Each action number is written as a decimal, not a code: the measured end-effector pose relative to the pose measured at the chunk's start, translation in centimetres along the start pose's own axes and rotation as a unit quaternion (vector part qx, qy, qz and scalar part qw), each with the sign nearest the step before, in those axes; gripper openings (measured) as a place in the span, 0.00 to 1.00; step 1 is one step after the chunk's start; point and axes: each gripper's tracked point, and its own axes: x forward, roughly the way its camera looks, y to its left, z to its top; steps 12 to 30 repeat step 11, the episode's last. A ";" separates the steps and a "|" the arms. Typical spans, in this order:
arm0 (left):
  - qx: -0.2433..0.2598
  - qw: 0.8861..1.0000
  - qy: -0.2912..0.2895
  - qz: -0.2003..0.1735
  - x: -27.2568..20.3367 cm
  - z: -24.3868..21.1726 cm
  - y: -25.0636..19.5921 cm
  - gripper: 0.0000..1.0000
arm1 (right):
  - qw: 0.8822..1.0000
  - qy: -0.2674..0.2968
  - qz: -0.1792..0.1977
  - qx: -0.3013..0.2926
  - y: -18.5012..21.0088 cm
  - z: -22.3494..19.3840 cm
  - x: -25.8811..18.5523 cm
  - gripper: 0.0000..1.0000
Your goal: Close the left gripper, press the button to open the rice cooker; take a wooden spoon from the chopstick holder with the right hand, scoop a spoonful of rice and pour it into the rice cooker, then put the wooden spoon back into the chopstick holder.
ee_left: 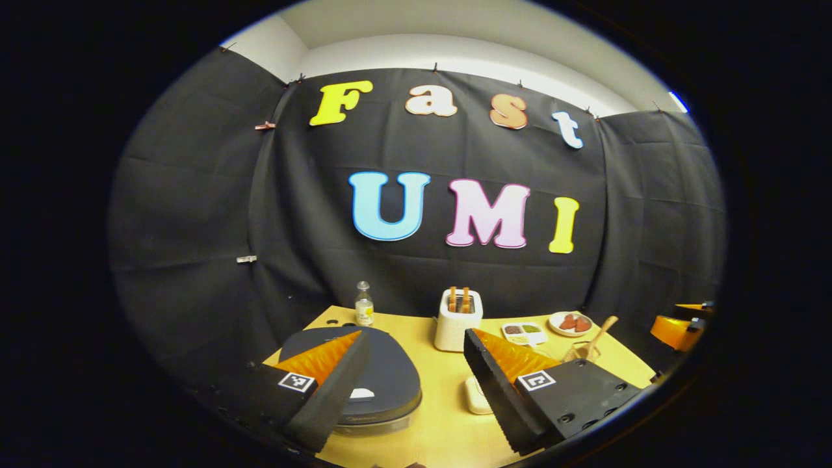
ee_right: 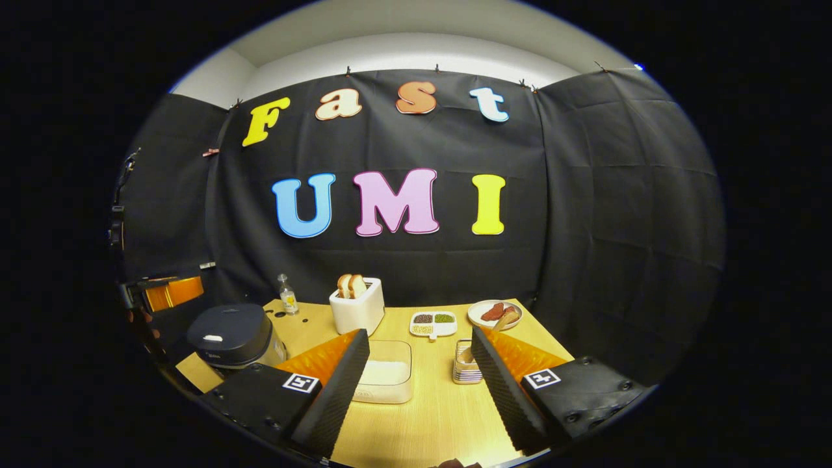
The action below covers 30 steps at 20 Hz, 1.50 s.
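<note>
Left gripper [ee_left: 416, 364], jaws standing wide apart and grasping nothing, is hovering above the wooden table [ee_left: 442, 429]; its left finger is covering part of the rice cooker [ee_left: 383, 383], whose dark lid is lying shut. Right gripper [ee_right: 419, 364] is likewise spread open and empty over the same table. Taking the white toaster [ee_right: 357, 305] as landmark: in the right gripper view the rice cooker [ee_right: 231, 335] is sitting to its left, a clear container of rice [ee_right: 387, 377] in front of it, and the chopstick holder [ee_right: 465, 367] in front and to its right, half hidden behind the right finger. In the left gripper view, the wooden spoon [ee_left: 601, 335] is leaning out of the holder, right of the toaster [ee_left: 458, 318]; its bowl is hard to make out.
</note>
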 end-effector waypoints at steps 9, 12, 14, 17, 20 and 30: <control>0.033 0.999 -0.017 -0.033 -0.2 2.5 -0.1 0.97 | 1.000 -0.025 0.008 -0.012 0.7 2.4 -0.5 0.99; 0.018 0.999 -0.013 -0.032 -0.4 2.1 -0.4 0.97 | 1.000 -0.028 0.005 -0.005 0.7 2.8 -0.2 0.98; 0.018 0.999 -0.013 -0.032 -0.4 2.1 -0.4 0.97 | 1.000 -0.028 0.005 -0.005 0.7 2.8 -0.2 0.98; 0.018 0.999 -0.013 -0.032 -0.4 2.1 -0.4 0.97 | 1.000 -0.028 0.005 -0.005 0.7 2.8 -0.2 0.98; 0.018 0.999 -0.013 -0.032 -0.4 2.1 -0.4 0.97 | 1.000 -0.028 0.005 -0.005 0.7 2.8 -0.2 0.98; 0.018 0.999 -0.013 -0.032 -0.4 2.1 -0.4 0.97 | 1.000 -0.028 0.005 -0.005 0.7 2.8 -0.2 0.98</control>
